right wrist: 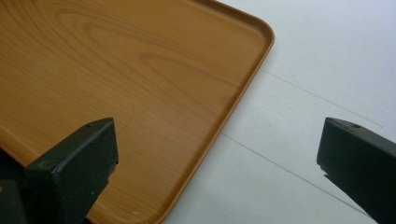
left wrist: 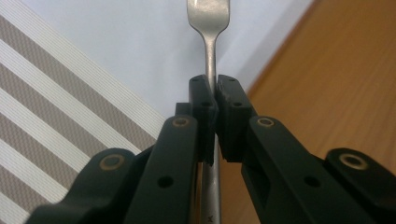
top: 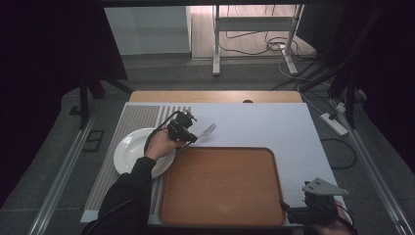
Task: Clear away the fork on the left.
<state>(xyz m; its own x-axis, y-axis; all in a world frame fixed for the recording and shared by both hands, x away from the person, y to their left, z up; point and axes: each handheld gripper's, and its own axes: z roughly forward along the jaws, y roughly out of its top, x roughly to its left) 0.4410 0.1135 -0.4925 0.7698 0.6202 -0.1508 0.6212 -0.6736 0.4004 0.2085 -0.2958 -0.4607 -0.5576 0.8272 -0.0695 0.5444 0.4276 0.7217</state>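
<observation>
While the left gripper (left wrist: 214, 105) clamps it, fork (top: 207, 131) points up-right

Above my side, the high view looks forward and down. My gripper views sit close over the table, both sharing the wooden tray (top: 222, 186) with it.

Wooden tray (top: 222, 188) bare across its middle, white plate (top: 128, 149) just beside its left edge

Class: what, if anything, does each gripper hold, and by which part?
The left gripper clamps a fork by its handle, below the tines. The right gripper is open, holding nothing.
</observation>
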